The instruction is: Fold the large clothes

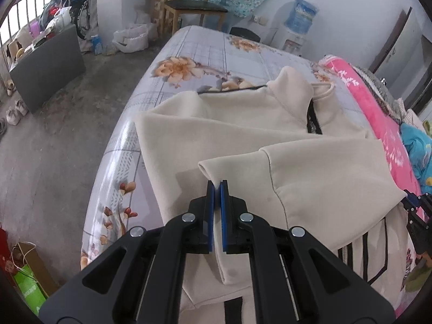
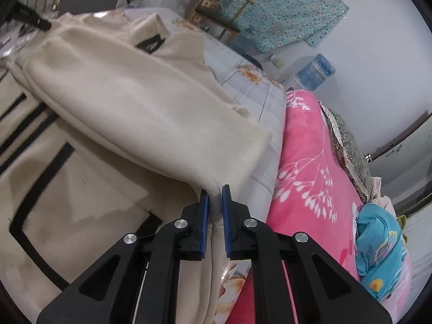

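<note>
Both hand-held grippers apparently pinch jacket (image 1: 243,124).

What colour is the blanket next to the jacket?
Bright pink with white leaf sprigs; the blanket shows best in the right wrist view.

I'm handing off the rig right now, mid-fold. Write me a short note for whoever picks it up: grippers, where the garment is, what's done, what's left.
Left gripper: shut on the cream jacket, pinching a folded edge.
Right gripper: shut on the jacket's other side edge.
Jacket lies on the floral bed sheet, collar away from you, pink blanket to its right.
Done: both sides gripped, fabric partly lifted.
Left: bring the held edges over, lay flat, smooth, release.
</note>
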`<state>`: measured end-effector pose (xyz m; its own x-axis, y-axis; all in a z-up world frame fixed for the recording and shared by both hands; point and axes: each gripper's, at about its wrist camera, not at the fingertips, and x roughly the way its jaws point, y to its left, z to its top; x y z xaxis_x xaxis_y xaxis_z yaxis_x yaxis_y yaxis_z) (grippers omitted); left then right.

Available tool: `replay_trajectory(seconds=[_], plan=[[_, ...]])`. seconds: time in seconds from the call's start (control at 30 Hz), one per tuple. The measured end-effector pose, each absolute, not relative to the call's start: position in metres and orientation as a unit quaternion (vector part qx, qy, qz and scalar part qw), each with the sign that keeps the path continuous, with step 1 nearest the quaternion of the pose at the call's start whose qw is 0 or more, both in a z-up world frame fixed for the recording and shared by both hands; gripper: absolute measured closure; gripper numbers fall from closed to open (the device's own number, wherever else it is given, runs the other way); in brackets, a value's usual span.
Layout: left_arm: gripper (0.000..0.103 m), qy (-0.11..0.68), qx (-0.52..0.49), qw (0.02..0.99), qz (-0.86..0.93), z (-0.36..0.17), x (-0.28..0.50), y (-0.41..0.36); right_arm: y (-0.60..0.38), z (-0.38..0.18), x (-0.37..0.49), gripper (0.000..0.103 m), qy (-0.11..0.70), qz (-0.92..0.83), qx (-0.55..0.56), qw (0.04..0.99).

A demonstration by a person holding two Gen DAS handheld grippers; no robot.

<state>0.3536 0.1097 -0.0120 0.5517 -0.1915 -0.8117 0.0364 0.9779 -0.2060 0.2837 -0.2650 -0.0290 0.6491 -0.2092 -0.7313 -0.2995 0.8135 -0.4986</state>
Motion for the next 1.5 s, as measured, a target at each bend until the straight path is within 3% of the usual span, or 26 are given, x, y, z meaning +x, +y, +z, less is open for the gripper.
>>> replay_trajectory(seconds=[0.33, 0.47, 0.53, 0.67, 0.9, 0.97, 1.07, 1.2, 1.27, 1.37, 1.5], plan=[[0.098, 0.48, -0.051, 0.875, -0.044, -0.034, 0.364, 0.106, -0.262, -0.058, 0.288, 0.093, 0.447, 0.038, -0.302, 0.841], [0.093, 0.47, -0.052, 0.88, -0.044, -0.028, 0.36, 0.112, -0.265, -0.06, 0.284, 0.073, 0.459, 0.046, -0.305, 0.833], [0.093, 0.451, -0.051, 0.891, -0.036, -0.018, 0.353, 0.12, -0.27, -0.052, 0.277, 0.054, 0.459, 0.057, -0.293, 0.837], [0.092, 0.417, -0.047, 0.906, -0.062, 0.002, 0.339, 0.122, -0.284, -0.023, 0.265, 0.05, 0.451, 0.102, -0.223, 0.858], [0.092, 0.447, 0.002, 0.887, -0.114, -0.007, 0.337, 0.081, -0.325, 0.01, 0.316, 0.052, 0.443, 0.096, -0.027, 0.891], [0.092, 0.459, 0.016, 0.882, -0.109, -0.018, 0.339, 0.072, -0.332, -0.001, 0.34, 0.067, 0.458, 0.087, 0.001, 0.885], [0.092, 0.482, 0.017, 0.872, -0.088, -0.036, 0.344, 0.074, -0.342, -0.018, 0.369, 0.076, 0.479, 0.08, 0.037, 0.873], [0.092, 0.477, 0.011, 0.874, -0.093, -0.036, 0.341, 0.079, -0.351, -0.049, 0.406, 0.077, 0.509, 0.027, 0.036, 0.86], [0.092, 0.476, 0.019, 0.874, -0.093, -0.036, 0.339, 0.078, -0.355, -0.062, 0.417, 0.084, 0.519, -0.011, 0.012, 0.855], [0.092, 0.473, 0.026, 0.876, -0.092, -0.037, 0.339, 0.075, -0.358, -0.058, 0.422, 0.089, 0.517, -0.026, 0.02, 0.855], [0.092, 0.471, 0.025, 0.877, -0.094, -0.038, 0.338, 0.075, -0.344, -0.033, 0.397, 0.086, 0.502, -0.007, 0.021, 0.865]])
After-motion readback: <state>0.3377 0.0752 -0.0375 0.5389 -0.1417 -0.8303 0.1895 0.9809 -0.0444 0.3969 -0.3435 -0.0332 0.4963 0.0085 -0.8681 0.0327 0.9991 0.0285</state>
